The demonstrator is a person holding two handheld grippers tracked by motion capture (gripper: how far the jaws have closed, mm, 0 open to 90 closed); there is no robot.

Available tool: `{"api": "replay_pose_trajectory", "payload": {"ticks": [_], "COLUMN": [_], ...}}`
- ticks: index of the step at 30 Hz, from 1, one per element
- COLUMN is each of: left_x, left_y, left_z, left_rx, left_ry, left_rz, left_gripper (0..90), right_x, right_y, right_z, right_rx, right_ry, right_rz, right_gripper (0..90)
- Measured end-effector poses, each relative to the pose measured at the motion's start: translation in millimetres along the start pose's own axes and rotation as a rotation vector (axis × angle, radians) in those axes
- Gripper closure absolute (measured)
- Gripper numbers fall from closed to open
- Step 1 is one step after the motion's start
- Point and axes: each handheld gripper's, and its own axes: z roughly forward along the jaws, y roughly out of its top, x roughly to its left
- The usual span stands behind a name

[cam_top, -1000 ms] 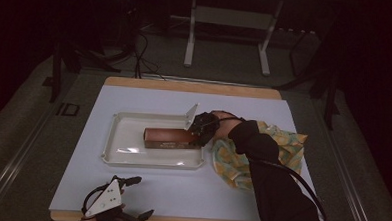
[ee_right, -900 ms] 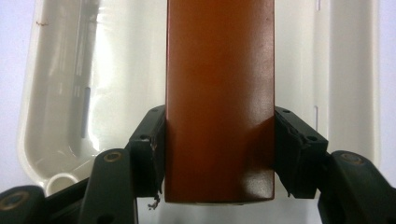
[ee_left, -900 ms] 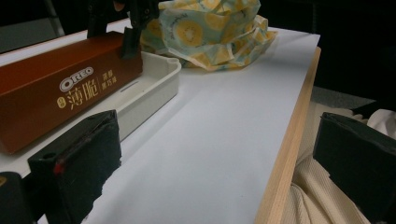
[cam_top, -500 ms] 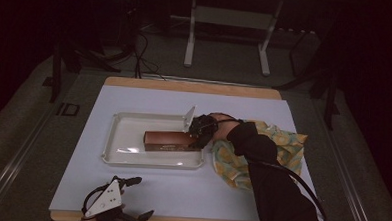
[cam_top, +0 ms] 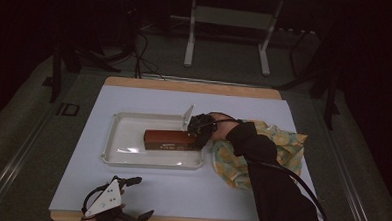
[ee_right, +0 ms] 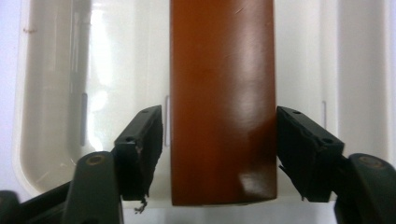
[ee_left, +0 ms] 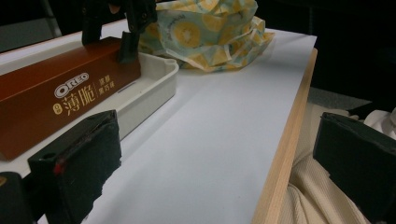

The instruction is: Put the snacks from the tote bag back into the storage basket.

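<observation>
Dim room beyond, white-topped table (cam_top: 180,195) with a wooden front edge under the lamp. Resting in the white tray (cam_top: 117,154), flat on its floor: a brown Oreo box (cam_top: 170,139), its near end lying between the fingers of the right gripper (ee_right: 219,149). Just been opening, those jaws: a sliver of tray visible between the left pad and the box in the right gripper view, the right pad at most brushing the box edge, so released or all but released rather than pinched. Beside that hand, to its right, a crumpled yellow-patterned cloth (cam_top: 277,149) on the table.

Idle at the near table edge, well apart from the tray: left gripper (ee_left: 219,163), fingers (ee_left: 79,163) spread wide, nothing between them but bare table and edge.

Judged by the layout: placing of the box in the tray done. Left to do, probably: drawing the right gripper back clear of the box, then perhaps dealing with the cloth, untouched so far by either pair of fingers.
</observation>
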Motion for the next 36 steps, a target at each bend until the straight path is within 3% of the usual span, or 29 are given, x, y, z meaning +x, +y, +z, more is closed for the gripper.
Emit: {"api": "replay_pose_trajectory", "payload": {"ticks": [8,23,30,36], "left_x": [-0.3,-0.3,-0.3,-0.1], "left_y": [0.2,0.4,0.0,0.0], "left_z": [0.1,0.4,0.2,0.0], "left_rx": [0.001,0.001,0.001,0.005], "left_ry": [-0.001,0.0,0.0,0.001], "left_rz": [0.002,0.001,-0.002,0.002], "left_gripper": [1.3,1.3,1.3,1.3], "right_x": [0.0,4.9,5.4,3.3], "right_y": [4.5,0.8,-1.8,-11.7], "right_z": [-15.4,-50.3,-70.2,-82.6], "right_rx": [-0.038,-0.084,-0.111,-0.116], "right_ry": [-0.012,-0.06,-0.1,-0.141], "right_rz": [-0.001,0.043,0.088,0.165], "right_gripper": [31.9,32.2,26.9,18.8]}}
